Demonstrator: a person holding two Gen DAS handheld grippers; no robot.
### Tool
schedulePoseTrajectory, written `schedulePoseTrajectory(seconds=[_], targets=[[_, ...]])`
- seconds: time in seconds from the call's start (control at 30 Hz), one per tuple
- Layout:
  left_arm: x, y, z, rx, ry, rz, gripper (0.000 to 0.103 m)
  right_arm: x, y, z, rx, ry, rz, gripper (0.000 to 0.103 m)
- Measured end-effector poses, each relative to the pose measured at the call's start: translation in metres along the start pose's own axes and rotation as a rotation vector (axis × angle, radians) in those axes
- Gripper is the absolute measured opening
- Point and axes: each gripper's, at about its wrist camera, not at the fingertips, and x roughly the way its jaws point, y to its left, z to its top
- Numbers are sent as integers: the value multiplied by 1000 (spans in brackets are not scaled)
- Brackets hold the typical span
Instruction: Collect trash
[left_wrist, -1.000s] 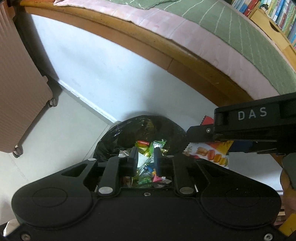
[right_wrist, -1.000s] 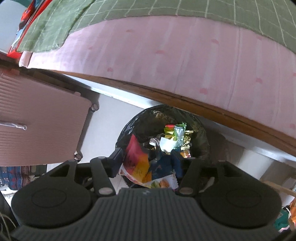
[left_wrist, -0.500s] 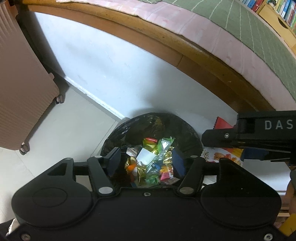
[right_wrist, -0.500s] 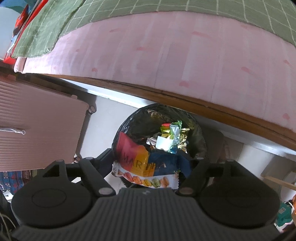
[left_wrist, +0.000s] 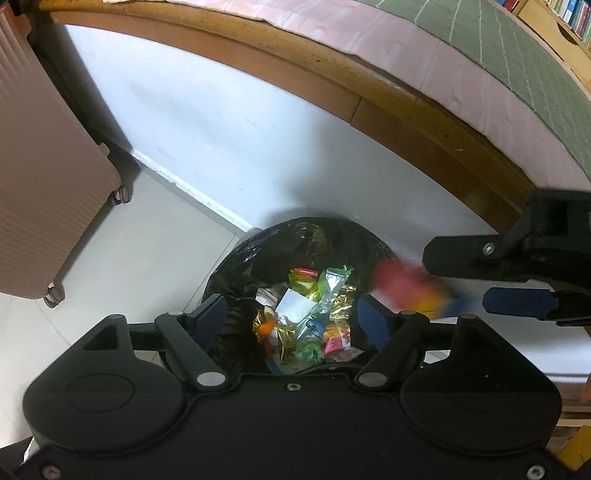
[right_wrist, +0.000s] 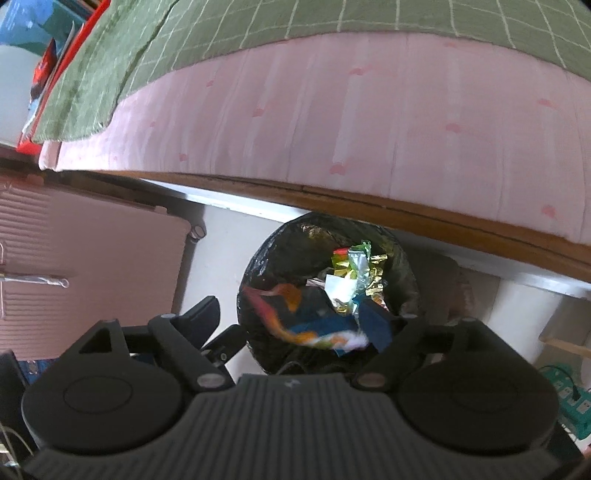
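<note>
A round bin with a black liner (left_wrist: 332, 236) stands on the floor against the bed base and holds several shiny sweet wrappers (left_wrist: 314, 310). My left gripper (left_wrist: 291, 319) hangs open just above it, with nothing between its fingers. From the right my right gripper (left_wrist: 458, 282) reaches in, also open. A red, orange and blue snack packet (left_wrist: 410, 291) is blurred in mid-air at the bin's right rim. In the right wrist view the same packet (right_wrist: 303, 321) curls loose over the bin (right_wrist: 402, 266), between the spread fingers of my right gripper (right_wrist: 291, 321).
A pink ribbed suitcase (left_wrist: 40, 192) on wheels stands left of the bin. The bed's wooden rail (left_wrist: 369, 99), pink sheet (right_wrist: 369, 122) and green blanket overhang the bin from behind. A green power strip (right_wrist: 569, 391) lies at the far right. Pale floor tiles (left_wrist: 140, 258) lie between suitcase and bin.
My left gripper's jaws spread from nearly shut to wide. My right gripper opened too, and the snack packet it held has slipped out and is dropping toward the bin.
</note>
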Motion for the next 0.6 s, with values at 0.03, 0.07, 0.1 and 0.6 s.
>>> schedulePoseTrajectory(seconds=[0.03,0.07,0.1,0.6], targets=[[0,0,0,0,1,4,79,-1,-1,1,5,-2,5,91],[1,1,0,1,2,6,79,-2,-1,1,8,-4,6,91],[2,0,0,1,3,6,80,-3,-2,1,10,-7,5,92],[12,-6,-5,-4,28,23,80,-7,-6,-1,21,-15,-6,92]])
